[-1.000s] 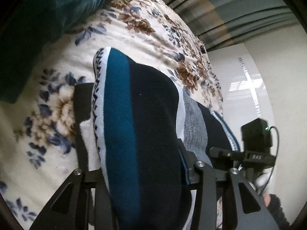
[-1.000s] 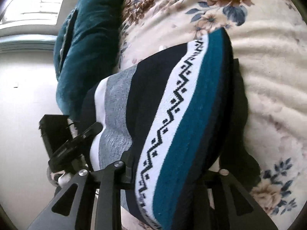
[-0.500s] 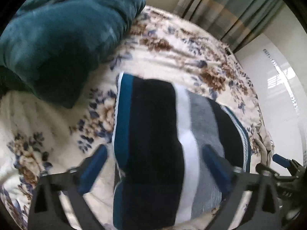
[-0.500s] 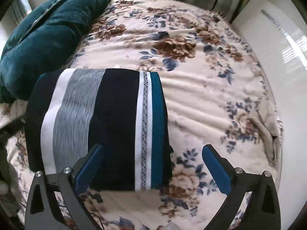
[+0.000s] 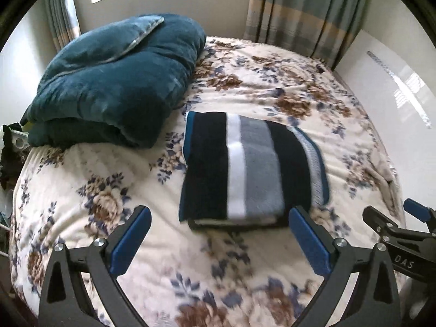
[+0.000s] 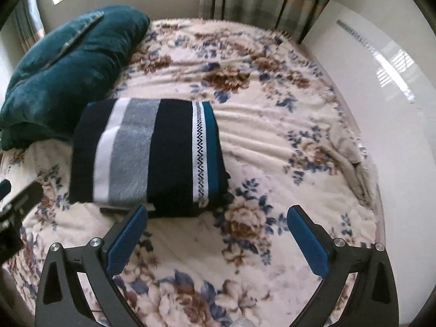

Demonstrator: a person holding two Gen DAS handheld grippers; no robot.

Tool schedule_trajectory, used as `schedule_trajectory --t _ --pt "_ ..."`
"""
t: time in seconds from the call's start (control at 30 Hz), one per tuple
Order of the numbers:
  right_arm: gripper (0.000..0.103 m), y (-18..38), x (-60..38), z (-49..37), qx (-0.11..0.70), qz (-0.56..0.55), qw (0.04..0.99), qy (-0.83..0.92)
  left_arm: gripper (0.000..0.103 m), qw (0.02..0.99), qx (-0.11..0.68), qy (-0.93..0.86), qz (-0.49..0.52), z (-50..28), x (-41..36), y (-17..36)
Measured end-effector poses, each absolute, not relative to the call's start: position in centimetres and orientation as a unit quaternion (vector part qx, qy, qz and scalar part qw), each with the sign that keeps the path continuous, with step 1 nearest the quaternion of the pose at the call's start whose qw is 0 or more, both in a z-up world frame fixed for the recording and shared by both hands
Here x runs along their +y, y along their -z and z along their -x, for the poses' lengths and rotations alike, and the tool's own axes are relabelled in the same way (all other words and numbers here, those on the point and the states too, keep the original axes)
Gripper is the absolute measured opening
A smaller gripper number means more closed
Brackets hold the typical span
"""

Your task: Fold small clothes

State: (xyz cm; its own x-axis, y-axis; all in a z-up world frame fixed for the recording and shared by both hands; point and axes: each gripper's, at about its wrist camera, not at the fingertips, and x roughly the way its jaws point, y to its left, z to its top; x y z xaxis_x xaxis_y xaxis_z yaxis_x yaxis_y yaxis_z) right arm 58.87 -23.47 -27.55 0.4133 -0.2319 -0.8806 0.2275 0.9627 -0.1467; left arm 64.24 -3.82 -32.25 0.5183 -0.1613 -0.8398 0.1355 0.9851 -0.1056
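folded striped knit garment [image 5: 250,169] lies flat on the fuzzy floral bed [image 5: 272,87], twelve o'clock of released left gripper [image 5: 220,242] and right gripper [image 6: 215,242].

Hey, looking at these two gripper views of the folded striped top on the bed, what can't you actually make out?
- Striped top: its underside and inner folds are hidden by its top layer in both views; its near edge is blurred in the left view.
- Dark flat thing under its near edge: mostly covered, unidentifiable.
- Clutter at the left view's edge: cut off and too small.
- Teal blanket: partly cut off in the right view.
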Motion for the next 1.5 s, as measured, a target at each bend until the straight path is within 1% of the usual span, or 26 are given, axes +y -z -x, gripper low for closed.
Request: schedule_trajectory --t 0.47,0.73,0.87,1.03,1.23,1.5 --pt "0.103 8.1 -21.7 -41.6 0.42 0.014 0.894 0.155 0.103 0.908 0.41 0.086 0.003 -49.9 -3.4 16.6" --pt "0.103 0.4 -20.0 -34.3 0.372 0.02 0.918 0.134 0.103 0.922 0.377 0.083 0.008 -43.1 -3.0 10.5" --pt "0.103 -2.2 -19.2 -31.3 0.352 0.027 0.927 0.125 0.103 0.931 0.355 0.08 0.006 -40.5 -2.7 8.2" --pt "0.103 -4.1 -19.0 -29.1 0.34 0.024 0.932 0.121 0.103 0.937 0.34 0.076 0.005 -38.5 -2.6 6.8" --pt "0.103 -5.5 -18.9 -27.6 0.327 0.029 0.936 0.122 0.103 0.937 0.34 0.074 0.019 -37.1 -2.2 6.4" --pt "0.103 -5.9 -19.0 -27.2 0.328 0.028 0.937 0.12 0.103 0.938 0.337 0.074 0.019 -36.7 -2.2 6.4"
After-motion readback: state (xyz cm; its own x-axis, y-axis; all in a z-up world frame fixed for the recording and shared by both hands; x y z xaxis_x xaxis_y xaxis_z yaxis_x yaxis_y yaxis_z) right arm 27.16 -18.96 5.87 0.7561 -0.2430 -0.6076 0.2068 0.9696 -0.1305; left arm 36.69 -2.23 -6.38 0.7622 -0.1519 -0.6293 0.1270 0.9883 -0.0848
